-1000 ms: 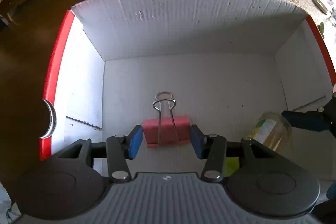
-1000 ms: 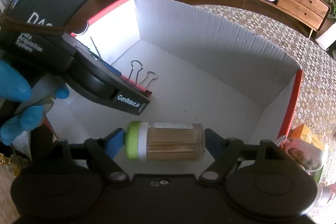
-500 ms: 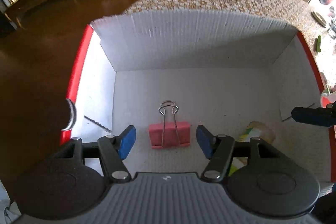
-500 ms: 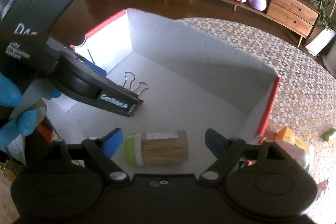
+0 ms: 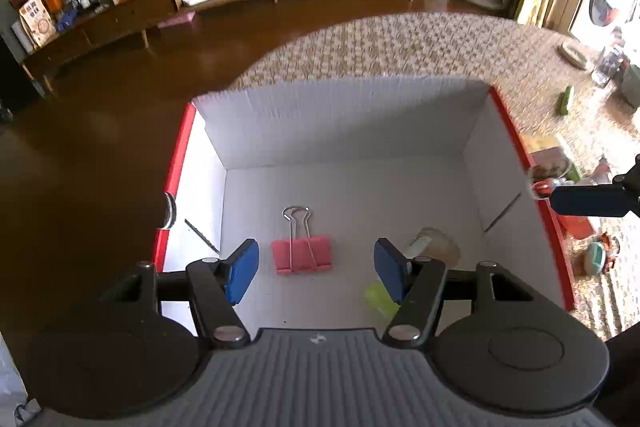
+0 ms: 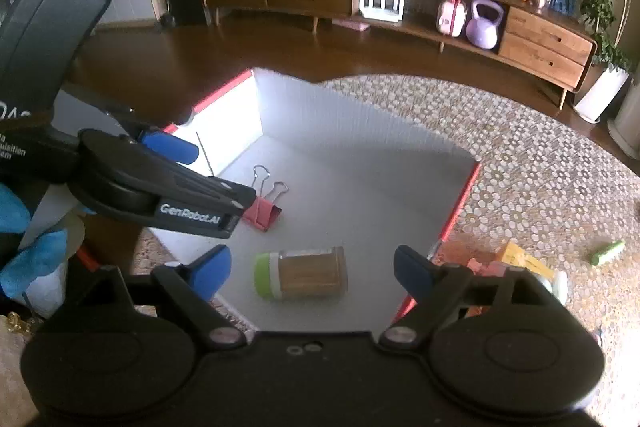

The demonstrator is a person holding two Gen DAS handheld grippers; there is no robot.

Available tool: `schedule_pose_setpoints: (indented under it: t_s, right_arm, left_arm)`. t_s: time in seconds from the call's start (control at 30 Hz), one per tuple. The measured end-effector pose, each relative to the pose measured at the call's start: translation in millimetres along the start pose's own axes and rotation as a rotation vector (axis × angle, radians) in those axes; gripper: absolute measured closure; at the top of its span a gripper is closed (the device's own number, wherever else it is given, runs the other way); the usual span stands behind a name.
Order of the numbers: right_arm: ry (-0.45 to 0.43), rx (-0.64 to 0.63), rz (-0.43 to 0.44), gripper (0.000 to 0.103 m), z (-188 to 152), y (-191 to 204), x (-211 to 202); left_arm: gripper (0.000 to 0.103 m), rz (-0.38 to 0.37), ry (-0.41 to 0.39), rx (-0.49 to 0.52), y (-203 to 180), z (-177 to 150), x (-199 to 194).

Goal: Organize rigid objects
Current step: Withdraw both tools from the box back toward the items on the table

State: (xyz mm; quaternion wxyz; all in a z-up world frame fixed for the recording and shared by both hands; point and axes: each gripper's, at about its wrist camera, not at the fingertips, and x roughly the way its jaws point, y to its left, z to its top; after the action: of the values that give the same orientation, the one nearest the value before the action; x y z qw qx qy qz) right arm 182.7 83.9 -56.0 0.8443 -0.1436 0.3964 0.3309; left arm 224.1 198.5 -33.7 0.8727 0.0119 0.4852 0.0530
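Note:
A white cardboard box (image 5: 340,115) with red rims sits on the table. On its floor lie a pink binder clip (image 5: 302,255) and a toothpick jar (image 5: 430,247) with a green lid, on its side. My left gripper (image 5: 316,267) hovers above the clip, open, its pads well clear of it. In the right wrist view the jar (image 6: 304,273) lies below my right gripper (image 6: 312,273), whose jaws are opening with nothing pressed between them. The clip (image 6: 262,213) shows partly behind a finger (image 6: 192,211) of the left gripper. A right finger (image 5: 592,201) enters at the left view's right edge.
The box (image 6: 360,123) stands at the edge of a table with a patterned cloth (image 6: 540,167); brown floor lies beyond. Right of the box lie a yellow packet (image 6: 524,263), a green tube (image 6: 608,251) and other small items. A blue-gloved hand (image 6: 24,259) holds the left gripper.
Both grippers rose and drew back out of the box. The left jaws spread away from the clip. The right jaws let go of the jar, which now lies on the box floor.

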Motion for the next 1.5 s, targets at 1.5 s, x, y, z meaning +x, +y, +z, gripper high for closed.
schedule_pose_setpoints:
  t_s: [1.5]
  right_arm:
    - [-0.324,0.205,-0.073,0.0,-165.3,-100.9,-128.6]
  left_arm:
    - [0.019,-0.092,-0.405,0.009,-151.8,-100.6,-102.8]
